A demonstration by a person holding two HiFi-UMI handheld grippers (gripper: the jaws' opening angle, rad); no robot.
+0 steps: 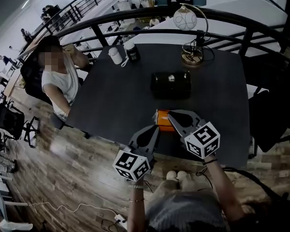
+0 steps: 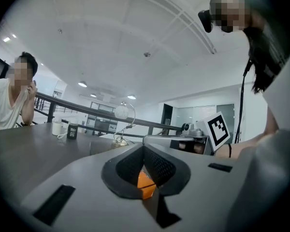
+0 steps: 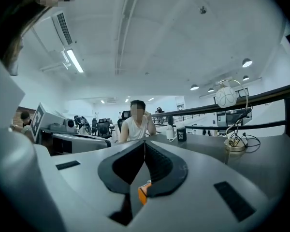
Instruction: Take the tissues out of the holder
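The black tissue holder [image 1: 170,84] stands on the dark table [image 1: 116,95], right of its middle, with something pale showing in its top slot. An orange flat object [image 1: 162,120] lies near the table's front edge. Both grippers hover over that object, well short of the holder. My left gripper [image 1: 156,128] has its jaws together, and its own view shows the orange object [image 2: 145,182] below the closed left gripper [image 2: 145,151]. My right gripper [image 1: 170,114] is also shut, with the orange object [image 3: 143,193] peeking out under the right gripper [image 3: 145,146]. Nothing is between either pair of pads.
A globe desk lamp [image 1: 191,37] with a cord stands at the back right. A white cup [image 1: 115,55] and a black can [image 1: 132,51] sit at the back left. A person [image 1: 58,76] sits at the left side. A railing curves behind; a dark chair [image 1: 275,115] is right.
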